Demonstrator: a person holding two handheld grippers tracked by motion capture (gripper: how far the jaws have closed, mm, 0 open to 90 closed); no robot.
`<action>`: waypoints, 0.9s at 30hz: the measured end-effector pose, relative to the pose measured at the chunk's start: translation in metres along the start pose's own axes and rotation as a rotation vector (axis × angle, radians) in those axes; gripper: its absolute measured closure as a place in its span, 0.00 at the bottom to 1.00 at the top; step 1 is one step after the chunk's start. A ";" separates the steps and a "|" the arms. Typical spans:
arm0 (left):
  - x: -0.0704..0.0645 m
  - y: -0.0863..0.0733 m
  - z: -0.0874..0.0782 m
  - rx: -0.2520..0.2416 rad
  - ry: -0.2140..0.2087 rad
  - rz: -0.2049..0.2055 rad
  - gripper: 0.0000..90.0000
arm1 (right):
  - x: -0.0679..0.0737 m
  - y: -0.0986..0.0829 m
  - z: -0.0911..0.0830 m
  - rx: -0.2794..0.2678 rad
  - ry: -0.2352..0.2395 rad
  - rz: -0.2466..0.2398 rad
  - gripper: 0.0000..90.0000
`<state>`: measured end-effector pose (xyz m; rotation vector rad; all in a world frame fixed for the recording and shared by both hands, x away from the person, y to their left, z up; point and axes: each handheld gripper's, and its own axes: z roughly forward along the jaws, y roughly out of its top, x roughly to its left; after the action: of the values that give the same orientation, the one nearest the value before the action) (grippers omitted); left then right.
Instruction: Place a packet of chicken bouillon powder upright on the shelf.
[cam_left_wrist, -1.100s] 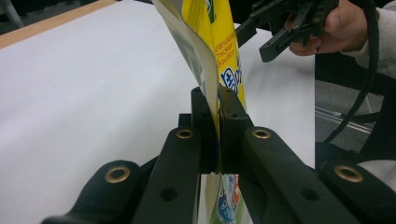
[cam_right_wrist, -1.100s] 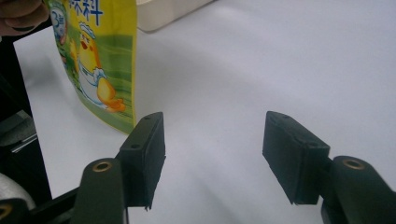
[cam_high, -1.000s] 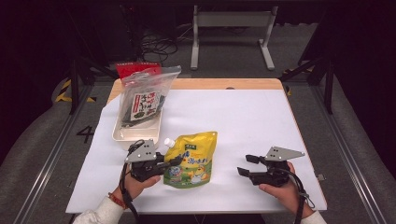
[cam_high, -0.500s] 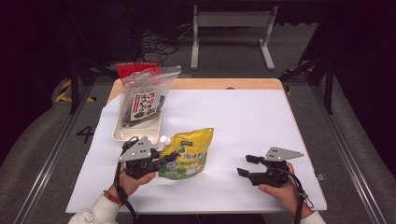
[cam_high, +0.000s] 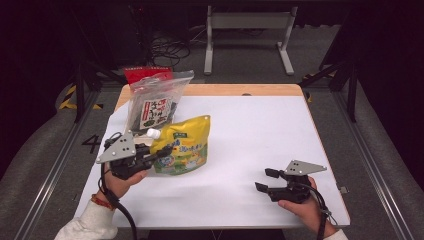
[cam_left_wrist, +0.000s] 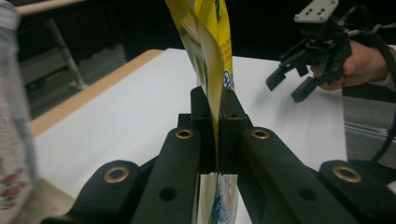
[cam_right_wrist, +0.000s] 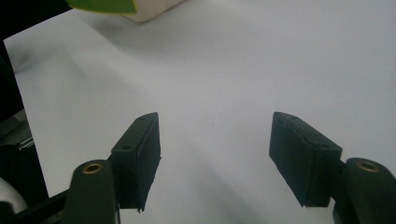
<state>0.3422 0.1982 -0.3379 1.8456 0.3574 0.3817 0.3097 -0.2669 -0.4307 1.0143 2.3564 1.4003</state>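
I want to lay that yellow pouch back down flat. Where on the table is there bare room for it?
The widest bare stretch lies between the yellow pouch and the right gripper, running up to the wooden edge. It is crowded at the back left, where the clear bag stands close behind the left gripper.

Yellow pouch (cam_high: 183, 147) with green and blue print, white cap; black claws; white table (cam_high: 260, 130)

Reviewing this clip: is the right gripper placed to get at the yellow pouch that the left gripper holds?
Probably yes. The right gripper is open, and bare white table lies between it and the yellow pouch. The left gripper clamps the pouch's near edge, leaving its right side free.
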 end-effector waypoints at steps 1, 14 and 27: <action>0.002 0.001 -0.003 -0.004 0.004 -0.002 0.98 | 0.000 0.000 0.000 0.000 0.000 0.002 0.37; 0.050 0.010 -0.029 -0.007 0.131 0.011 0.98 | -0.002 -0.002 0.009 0.026 0.018 0.010 0.36; 0.089 -0.010 -0.037 0.045 0.146 -0.011 0.97 | -0.005 -0.005 0.012 0.039 0.032 0.029 0.36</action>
<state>0.4060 0.2706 -0.3299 1.8641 0.4791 0.5067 0.3171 -0.2630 -0.4417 1.0485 2.4102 1.3959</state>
